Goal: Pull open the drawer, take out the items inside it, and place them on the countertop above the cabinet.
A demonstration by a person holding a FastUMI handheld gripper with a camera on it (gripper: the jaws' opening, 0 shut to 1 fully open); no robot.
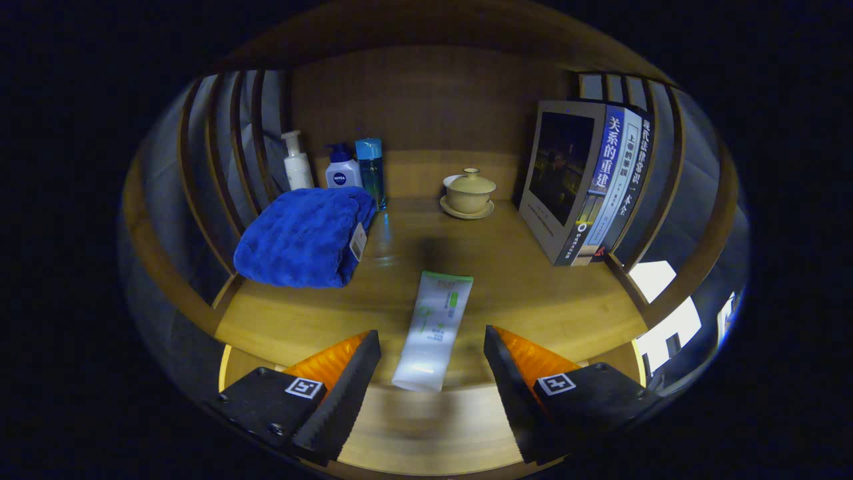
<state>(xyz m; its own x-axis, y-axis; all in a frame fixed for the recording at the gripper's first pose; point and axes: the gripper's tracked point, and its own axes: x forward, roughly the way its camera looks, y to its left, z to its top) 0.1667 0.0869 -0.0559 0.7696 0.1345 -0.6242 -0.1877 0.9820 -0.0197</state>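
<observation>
1. Tongs [432, 360] spread wide, both fingers clear of everything, holding nothing.
2. White tube with green print [434, 328] lies flat on the worktop [533, 293], its near end between the two fingers, its green-capped end pointing away past the tips. Neither finger touches it. I read it as one of the drawer items, already up on the worktop.
3. Near end of the tube sits right at the worktop's front edge and looks slightly over it. Risk: if I swing sideways on the way out, a finger clips it and it rolls or drops off the front. I'd back out straight.
4. Drawer is not in my view, so I can't tell whether more items are left in it. My guess: the release is done and the next trip goes down to the drawer.
5. Left of the tube, further in: folded blue towel [303, 237] with a tag on its near corner, well apart from the tube. Soft and bulky; no hazard unless I drift left.
6. Behind the towel, at the back wall: white pump bottle [297, 162], a second pump bottle [343, 170], and a tall blue bottle [370, 170]. Upright and close together; a knock would topple all three.
7. Back centre: lidded tea cup on a saucer [469, 193], breakable, standing clear.
8. Right: upright books [586, 180] leaning at the side slats; crowding limits free space for later items.
</observation>
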